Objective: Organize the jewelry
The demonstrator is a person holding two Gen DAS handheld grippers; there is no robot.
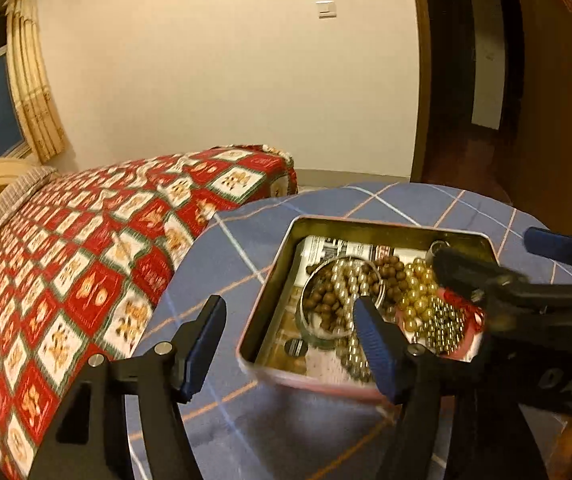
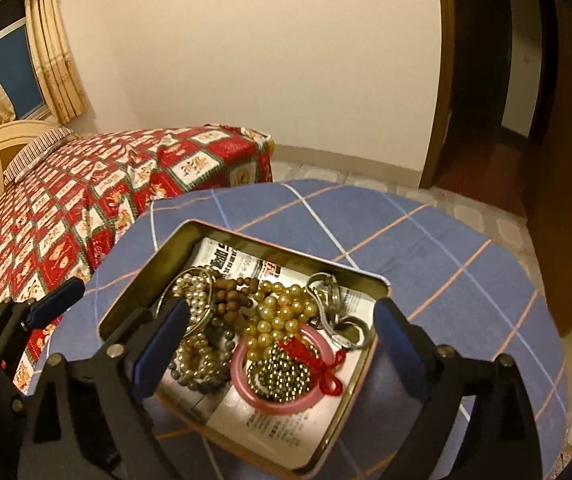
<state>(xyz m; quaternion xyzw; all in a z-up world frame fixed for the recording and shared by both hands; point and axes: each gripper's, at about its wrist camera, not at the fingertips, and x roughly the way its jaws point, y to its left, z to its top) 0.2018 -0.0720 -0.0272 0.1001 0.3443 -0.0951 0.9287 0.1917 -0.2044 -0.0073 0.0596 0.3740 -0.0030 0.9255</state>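
All the jewelry (image 2: 269, 332) lies mixed inside the tin (image 2: 245, 236), while the left gripper (image 1: 290, 344) and right gripper (image 2: 281, 344) hover open and empty, so sorting seems left.

Warm, dim indoor light with fisheye bending and some blur

You get a yellow-orange cast over both views, brightest on the wall (image 1: 225, 80) and falling to near black in the doorway (image 2: 482, 80); the window (image 2: 13, 68) shows dark blue, giving no daylight. Your fisheye lenses bow the door frame (image 1: 420, 80) and curtain (image 2: 53, 48), and black vignette fills the corners. In the left wrist view the near rim of the tin (image 1: 310, 380) smears, and the right gripper (image 1: 526, 300) crossing it is soft. In the right wrist view the beads (image 2: 281, 320) catch small glints, and the tablecloth (image 2: 446, 248) lies in shadow toward the bottom edge.
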